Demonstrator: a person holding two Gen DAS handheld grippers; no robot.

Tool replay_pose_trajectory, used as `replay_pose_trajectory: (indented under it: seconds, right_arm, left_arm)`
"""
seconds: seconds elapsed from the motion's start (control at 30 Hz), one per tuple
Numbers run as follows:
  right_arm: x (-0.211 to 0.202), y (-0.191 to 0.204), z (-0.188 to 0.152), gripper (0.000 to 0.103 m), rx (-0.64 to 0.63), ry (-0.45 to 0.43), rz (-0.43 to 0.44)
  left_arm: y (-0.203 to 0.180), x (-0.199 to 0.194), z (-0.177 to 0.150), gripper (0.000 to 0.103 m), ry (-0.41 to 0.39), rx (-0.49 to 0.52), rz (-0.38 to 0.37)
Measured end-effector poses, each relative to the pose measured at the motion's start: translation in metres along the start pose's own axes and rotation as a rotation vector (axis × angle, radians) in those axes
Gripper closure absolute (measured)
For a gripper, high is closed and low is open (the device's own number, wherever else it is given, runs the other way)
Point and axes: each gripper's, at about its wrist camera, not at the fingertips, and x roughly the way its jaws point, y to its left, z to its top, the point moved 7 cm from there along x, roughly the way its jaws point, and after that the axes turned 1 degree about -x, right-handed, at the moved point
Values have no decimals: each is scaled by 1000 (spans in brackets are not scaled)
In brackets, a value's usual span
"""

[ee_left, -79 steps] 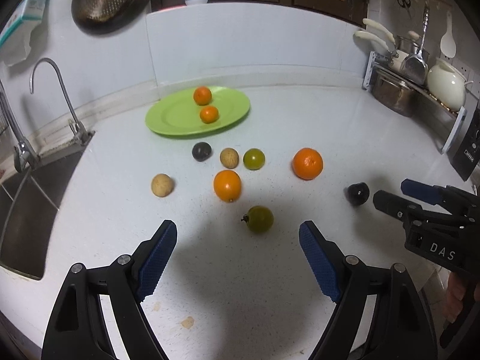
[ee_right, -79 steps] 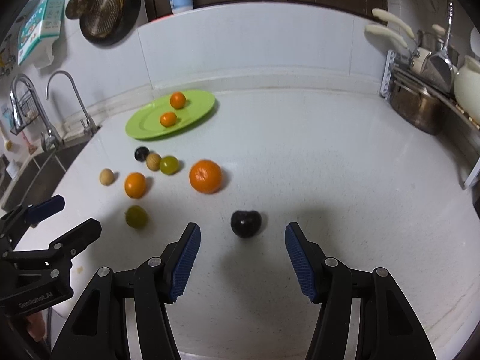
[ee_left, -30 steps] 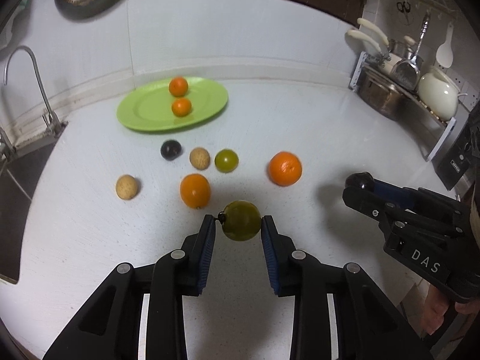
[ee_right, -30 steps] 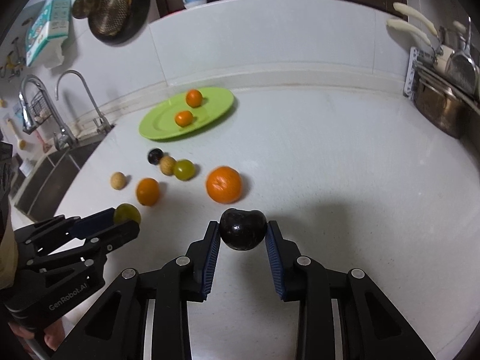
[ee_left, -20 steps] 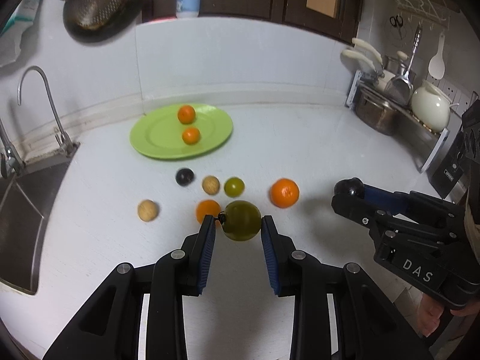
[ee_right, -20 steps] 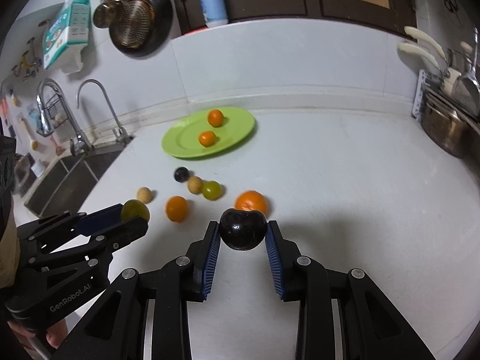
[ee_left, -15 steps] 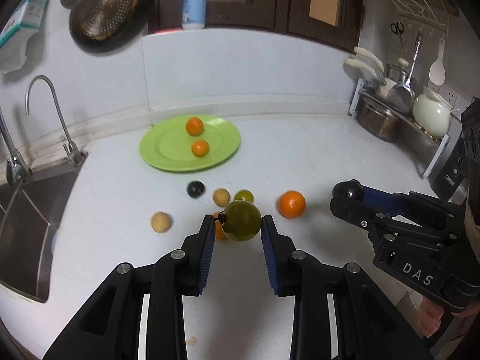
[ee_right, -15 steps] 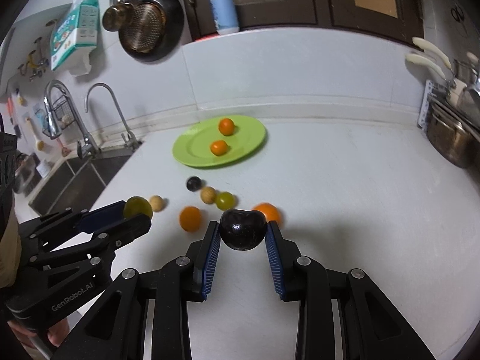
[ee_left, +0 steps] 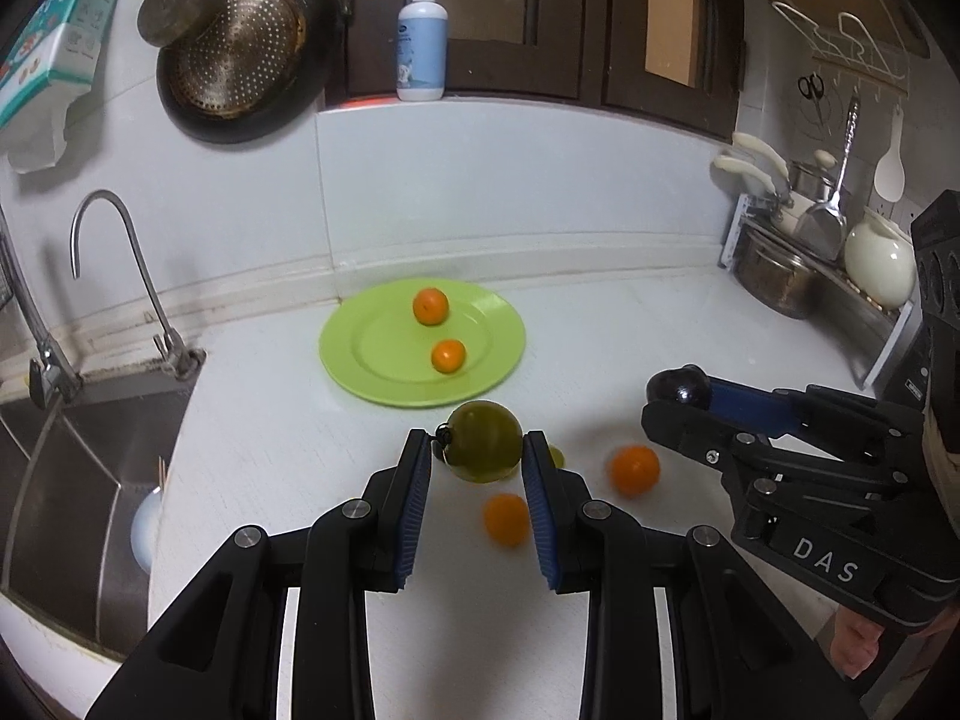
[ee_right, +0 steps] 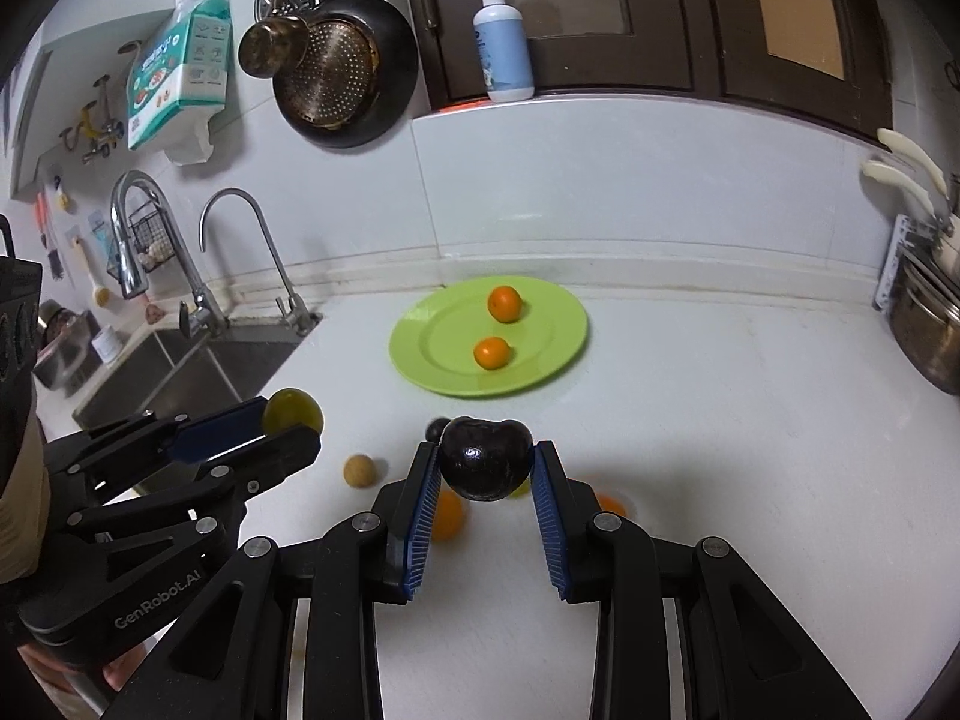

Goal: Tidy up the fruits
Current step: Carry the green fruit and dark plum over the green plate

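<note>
My left gripper [ee_left: 477, 453] is shut on a green fruit [ee_left: 485, 441] and holds it above the white counter, short of the green plate [ee_left: 372, 360]. My right gripper [ee_right: 485, 462] is shut on a dark plum [ee_right: 485, 457], also lifted. The plate [ee_right: 438, 354] holds two small oranges [ee_right: 504, 303] [ee_right: 492, 353]. Loose on the counter below are an orange [ee_left: 635, 470], another orange [ee_left: 506, 517], a tan fruit [ee_right: 359, 470] and a small dark fruit [ee_right: 433, 427]. The right gripper with the plum [ee_left: 684, 385] shows in the left wrist view, and the left gripper with the green fruit [ee_right: 292, 411] in the right wrist view.
A sink [ee_left: 60, 480] with a curved tap [ee_left: 129, 252] lies at the left. A dish rack with a pot [ee_left: 774, 276] and white jug [ee_left: 879, 261] stands at the right. A strainer pan [ee_left: 240, 60] hangs on the wall; a soap bottle [ee_left: 422, 36] stands on the ledge.
Both grippers closed on their fruits, the left on the green fruit and the right on the dark plum, and lifted them off the counter, rising further in the last half second.
</note>
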Motion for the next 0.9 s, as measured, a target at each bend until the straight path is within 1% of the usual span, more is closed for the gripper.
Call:
replay_pose_trajectory:
  seconds: [0.23,0.47,0.7,0.9]
  right_arm:
    - [21,13,24,71,-14,-11,12]
    - [42,19,48,71,-10,-15,4]
    - [65,20,66,71,1,-2,-22]
    - [89,18,78,71,1,16,-48]
  left_arm:
    - [19,15,21,72,-18,-2,-6]
    - [37,34,42,72,-18,7,-20]
    - [53,57,57,72,-4,16,-35]
    - [65,84,66,72,23,32,-49]
